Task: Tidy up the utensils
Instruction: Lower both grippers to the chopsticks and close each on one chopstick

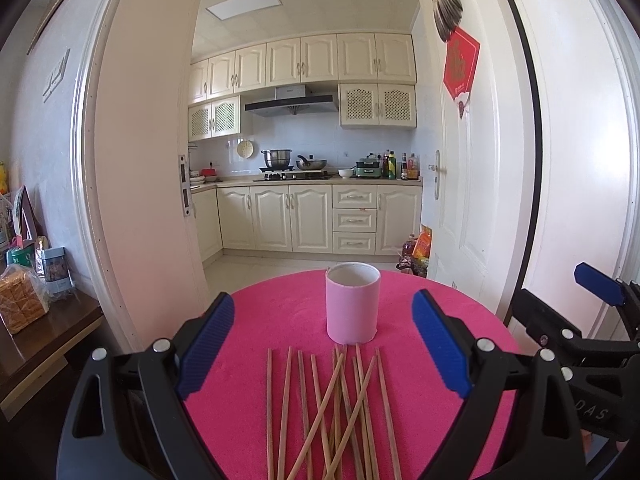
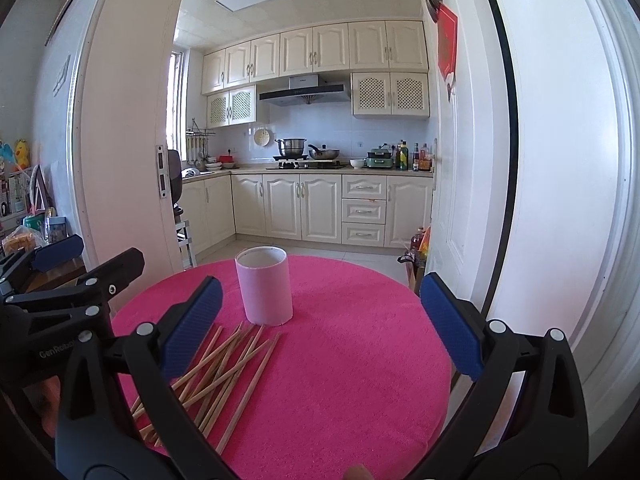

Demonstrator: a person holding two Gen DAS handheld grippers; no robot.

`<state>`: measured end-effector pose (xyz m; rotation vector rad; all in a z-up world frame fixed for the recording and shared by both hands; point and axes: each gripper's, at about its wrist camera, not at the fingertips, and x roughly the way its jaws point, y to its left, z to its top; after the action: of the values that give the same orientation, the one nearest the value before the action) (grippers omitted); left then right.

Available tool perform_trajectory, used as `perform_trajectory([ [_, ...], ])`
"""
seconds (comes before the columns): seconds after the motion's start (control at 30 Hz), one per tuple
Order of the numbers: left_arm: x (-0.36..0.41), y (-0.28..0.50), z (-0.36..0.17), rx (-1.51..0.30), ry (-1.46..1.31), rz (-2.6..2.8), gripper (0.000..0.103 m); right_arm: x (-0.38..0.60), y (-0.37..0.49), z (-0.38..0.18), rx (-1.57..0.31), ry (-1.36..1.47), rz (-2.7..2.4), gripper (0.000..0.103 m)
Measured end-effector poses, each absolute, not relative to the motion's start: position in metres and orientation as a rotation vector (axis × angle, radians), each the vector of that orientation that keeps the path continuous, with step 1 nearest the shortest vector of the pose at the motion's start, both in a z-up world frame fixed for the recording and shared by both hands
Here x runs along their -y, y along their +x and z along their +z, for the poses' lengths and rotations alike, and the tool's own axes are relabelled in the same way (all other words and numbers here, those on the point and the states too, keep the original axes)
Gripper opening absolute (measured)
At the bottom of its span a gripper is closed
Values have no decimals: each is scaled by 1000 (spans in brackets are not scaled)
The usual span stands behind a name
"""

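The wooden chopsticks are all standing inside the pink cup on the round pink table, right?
Not quite. The wooden chopsticks lie loose on the round pink table, in front of the pink cup, not inside it. The left wrist view shows this.

Pink cup (image 1: 353,303) upright just behind scattered chopsticks (image 1: 332,412), bare pink tabletop (image 2: 360,360) to their right

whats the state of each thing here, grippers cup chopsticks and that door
left gripper: open, holding nothing
right gripper: open, holding nothing
pink cup: upright on the pink table, nothing seen inside
chopsticks: lying loose on the table in front of the cup, some crossed
kitchen door: open
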<state>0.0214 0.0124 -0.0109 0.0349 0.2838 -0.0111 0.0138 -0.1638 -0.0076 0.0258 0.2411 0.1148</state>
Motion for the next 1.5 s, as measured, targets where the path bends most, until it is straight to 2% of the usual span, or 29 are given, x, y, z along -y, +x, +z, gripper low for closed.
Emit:
perform_trajectory([
  [0.23, -22, 40, -18, -340, 48, -21, 89, 153, 36, -14, -334, 36, 157, 97],
  [0.6, -56, 92, -49, -586, 42, -74, 89, 126, 78, -35, -495, -5, 207, 97],
  [0.67, -62, 102, -60, -665, 64, -80, 88, 123, 88, -40, -545, -13, 219, 93],
  [0.73, -72, 117, -72, -748, 53, -91, 88, 119, 100, -46, -604, -31, 220, 85],
  [0.8, -83, 130, -84, -822, 43, -92, 70, 116, 112, -56, -675, -38, 235, 78],
  [0.93, -95, 147, -115, -963, 26, -98, 52, 115, 133, -77, -815, -26, 260, 57],
  [1.0, -96, 155, -131, -1030, 19, -84, 40, 113, 142, -88, -881, -22, 274, 50],
  [1.1, -99, 160, -145, -1076, -1, -64, 33, 108, 152, -99, -958, -21, 297, 47],
  [1.2, -100, 162, -154, -1089, -13, -58, 33, 102, 155, -103, -1011, -31, 339, 46],
  [1.37, -94, 173, -161, -1137, -13, -63, 33, 92, 160, -116, -1086, -48, 344, 36],
  [1.5, -87, 181, -159, -1162, 20, -33, 27, 87, 165, -118, -1133, -78, 339, 35],
])
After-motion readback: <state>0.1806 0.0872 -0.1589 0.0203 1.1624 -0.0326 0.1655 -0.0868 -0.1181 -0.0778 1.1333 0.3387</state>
